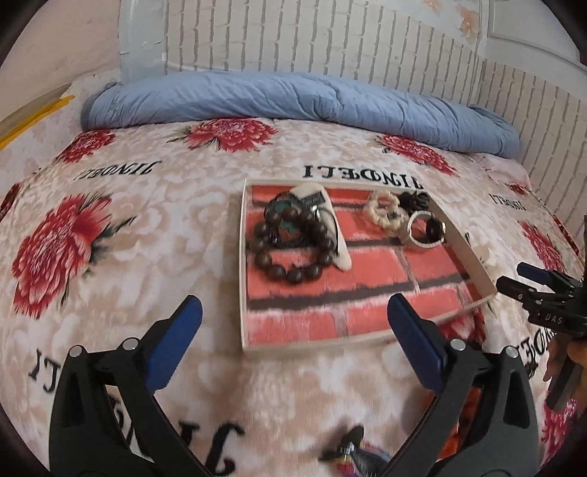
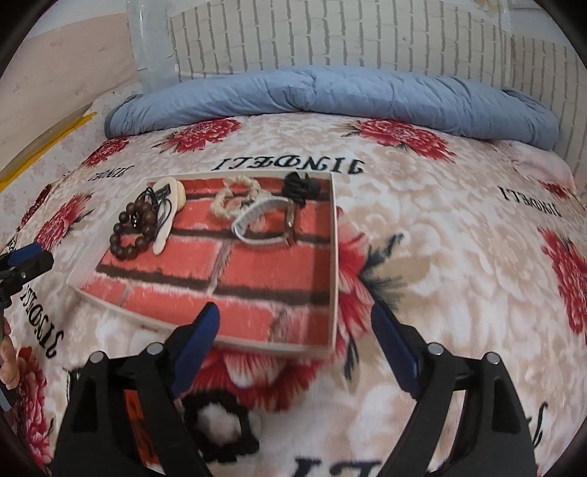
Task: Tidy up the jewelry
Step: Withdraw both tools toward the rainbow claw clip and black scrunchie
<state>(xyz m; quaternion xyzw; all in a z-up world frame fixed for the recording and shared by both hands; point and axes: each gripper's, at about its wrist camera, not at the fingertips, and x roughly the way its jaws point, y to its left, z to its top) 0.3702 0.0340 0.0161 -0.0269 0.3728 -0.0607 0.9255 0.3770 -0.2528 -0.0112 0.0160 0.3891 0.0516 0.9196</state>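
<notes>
A shallow white tray [image 1: 473, 257] with a red brick-pattern lining lies on the bed; it also shows in the right wrist view [image 2: 334, 257]. In it lie a dark wooden bead bracelet [image 1: 290, 249] [image 2: 132, 235], a cream bead bracelet [image 1: 385, 212] [image 2: 234, 198], a white watch [image 1: 422, 231] [image 2: 260, 224], a black hair tie [image 2: 301, 187] and a white card with cords [image 1: 330, 220]. My left gripper [image 1: 293, 341] is open and empty, just before the tray's near edge. My right gripper [image 2: 297, 348] is open and empty over the tray's near right corner. A black scrunchie with white fluff [image 2: 220, 429] lies on the blanket below the right gripper.
The bed has a floral blanket [image 1: 128, 220] with black lettering. A folded blue quilt [image 1: 293, 99] lies along the far side by a white brick-pattern wall [image 1: 312, 33]. A small dark colourful item [image 1: 352, 451] lies on the blanket under the left gripper. The right gripper shows at the right edge [image 1: 543, 293].
</notes>
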